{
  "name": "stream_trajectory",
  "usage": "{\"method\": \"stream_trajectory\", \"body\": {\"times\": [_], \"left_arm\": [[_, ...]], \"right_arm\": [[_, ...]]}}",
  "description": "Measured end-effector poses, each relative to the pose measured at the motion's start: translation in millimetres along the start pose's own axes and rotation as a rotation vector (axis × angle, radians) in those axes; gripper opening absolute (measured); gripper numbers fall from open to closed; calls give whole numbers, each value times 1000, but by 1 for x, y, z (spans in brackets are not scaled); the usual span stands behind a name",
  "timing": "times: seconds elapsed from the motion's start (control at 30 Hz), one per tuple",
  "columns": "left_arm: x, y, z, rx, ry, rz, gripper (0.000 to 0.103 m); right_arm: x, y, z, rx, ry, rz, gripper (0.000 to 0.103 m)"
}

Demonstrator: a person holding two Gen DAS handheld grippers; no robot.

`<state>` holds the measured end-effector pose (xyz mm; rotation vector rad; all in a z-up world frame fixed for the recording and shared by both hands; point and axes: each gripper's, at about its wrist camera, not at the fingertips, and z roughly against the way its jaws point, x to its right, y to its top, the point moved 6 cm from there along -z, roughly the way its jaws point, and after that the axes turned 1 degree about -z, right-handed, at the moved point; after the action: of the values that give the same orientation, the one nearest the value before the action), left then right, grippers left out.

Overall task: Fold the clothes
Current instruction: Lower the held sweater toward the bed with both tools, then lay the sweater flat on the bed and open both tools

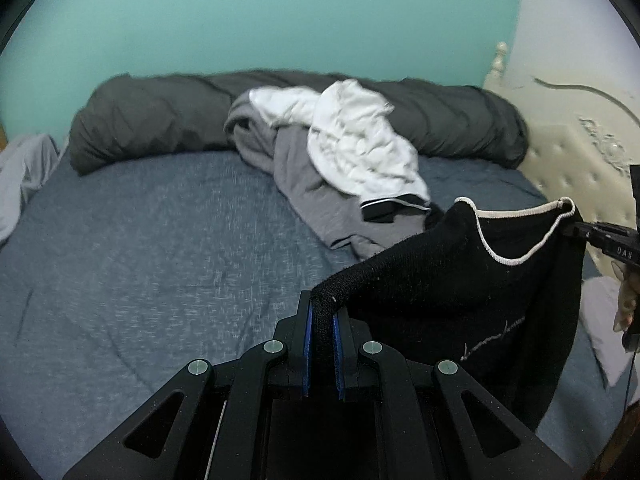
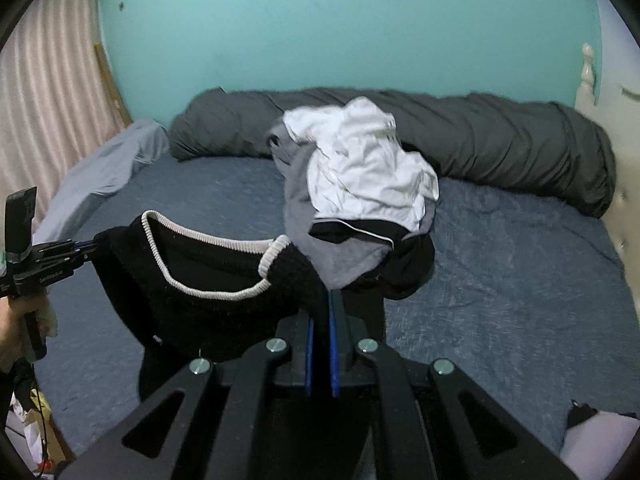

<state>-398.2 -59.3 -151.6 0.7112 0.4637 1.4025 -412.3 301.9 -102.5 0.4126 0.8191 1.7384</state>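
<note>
The left tool (image 1: 322, 312) is pinched nearly closed on one shoulder of a black knit sweater (image 1: 480, 280), the fabric squeezed between its blue pads. The right tool (image 2: 320, 308) is likewise narrowed down on the other shoulder, its fingertips buried in the knit. The sweater hangs stretched between the two tools above the near edge of the bed (image 1: 160, 260), its white-trimmed neckline open upward and its long axis dropping from shoulders to hem, toward the near side of the bed. Pale stitched lettering shows low on the sweater's front, too small and blurred to read; the writing on the tool bodies is likewise unclear. Beyond the sweater, nearer the bed's far side, lies a heap of grey and white clothes (image 1: 352, 152), against a rolled dark grey duvet (image 1: 160, 120).
</note>
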Motion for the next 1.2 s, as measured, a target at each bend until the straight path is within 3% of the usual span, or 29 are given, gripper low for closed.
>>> {"method": "stream_trajectory", "body": {"times": [0.3,0.53,0.57,0.63,0.67,0.7,0.73,0.77,0.97,1.1,1.2], "left_arm": [[-19,10,-107,-70,21,-10,9],[-21,-20,-186,-198,40,1,13],[-20,-25,-193,-213,39,1,16],[-22,-32,-200,-231,27,18,30],[-23,-36,-203,-240,19,28,48],[-26,-37,-203,-236,10,41,61],[-30,-37,-200,-220,10,55,62],[-35,-36,-193,-205,10,74,62],[-56,-44,-141,-128,7,180,62],[-47,-77,-93,-89,-15,208,62],[-32,-107,-64,-77,-32,218,62]], "right_arm": [[47,-2,-120,-61,-54,-33,6],[71,-27,-194,-137,-115,-101,8],[74,-32,-202,-153,-130,-115,11],[81,-44,-218,-187,-161,-144,28],[84,-49,-226,-204,-177,-158,34],[86,-51,-226,-194,-179,-171,47],[89,-53,-225,-180,-180,-185,58],[91,-52,-221,-160,-170,-205,60],[103,-57,-156,19,-96,-396,67],[85,-84,-96,105,-32,-459,67],[55,-118,-61,114,16,-451,68]]}}
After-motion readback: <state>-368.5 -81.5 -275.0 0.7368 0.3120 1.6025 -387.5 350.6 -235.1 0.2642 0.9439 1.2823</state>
